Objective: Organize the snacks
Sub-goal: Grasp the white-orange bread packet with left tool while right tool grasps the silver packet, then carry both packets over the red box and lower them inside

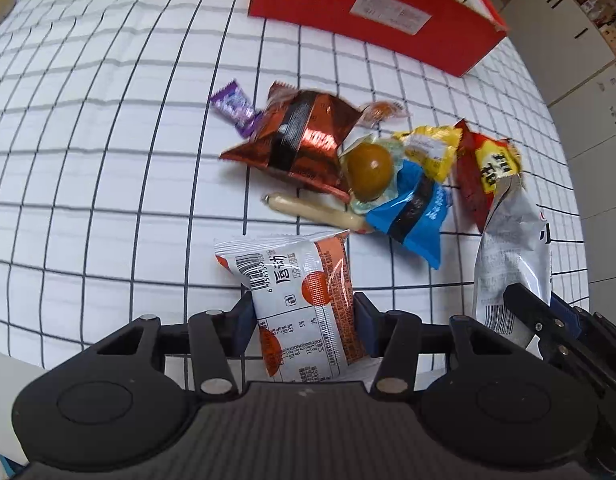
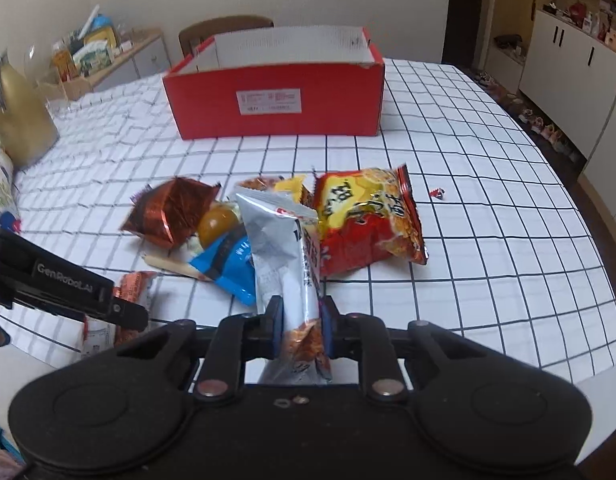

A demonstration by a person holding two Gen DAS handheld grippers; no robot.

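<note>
My left gripper (image 1: 304, 316) is shut on a white and orange snack packet (image 1: 304, 300) near the table's front edge. My right gripper (image 2: 301, 330) is shut on a silver snack packet (image 2: 286, 248), which also shows in the left wrist view (image 1: 508, 248). A pile of snacks lies ahead: a copper foil bag (image 1: 304, 136), a brown egg pack (image 1: 368, 168), a blue packet (image 1: 412, 212), a sausage stick (image 1: 312, 208), a red and yellow bag (image 2: 368, 216) and a purple candy (image 1: 232, 104). An open red box (image 2: 276, 100) stands behind the pile.
The table has a white cloth with a black grid (image 2: 488, 240). A small red candy (image 2: 437, 193) lies to the right of the pile. A gold bag (image 2: 20, 120) stands at far left. A chair (image 2: 224, 28) is behind the box. White cabinets (image 2: 568, 64) stand at right.
</note>
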